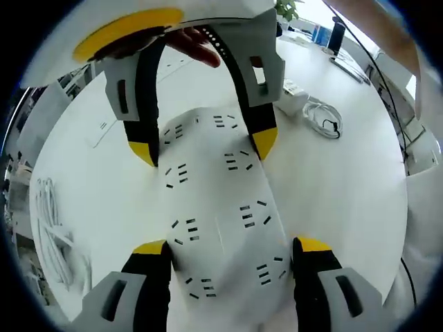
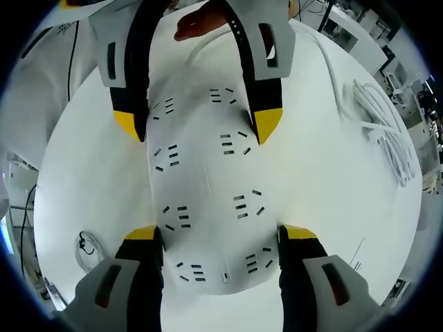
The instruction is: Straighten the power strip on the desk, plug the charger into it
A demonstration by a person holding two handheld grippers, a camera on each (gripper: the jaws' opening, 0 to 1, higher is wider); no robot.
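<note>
A white power strip point(image 1: 221, 214) lies flat on the white desk point(image 1: 346, 187), with two rows of socket slots running along its top face, and both grippers straddle it from opposite ends. In the left gripper view, the left gripper point(image 1: 230, 250) rises from the bottom with its yellow-tipped jaws set wide, one at each long edge of the strip's near end; the tips sit right at the edges, though whether they actually press the casing cannot be told. Across from it, coming down from the top of the same view, the right gripper point(image 1: 206, 144) spans the far end of the strip in the same way, jaws spread to the strip's width, with a hand point(image 1: 197, 43) visible behind it. The right gripper view shows the mirror arrangement (its own jaws at the bottom, the other gripper entering from above): the right gripper point(image 2: 220, 235) flanks one end of the power strip point(image 2: 211, 194), and the left gripper point(image 2: 199, 124) flanks the other. On the desk beyond the strip, in the left gripper view, a white charger point(image 1: 292, 97) rests beside its coiled white cable point(image 1: 322, 119), well apart from the strip. A bundle of white cords point(image 1: 52, 232) lies near the desk's edge on the other side.
</note>
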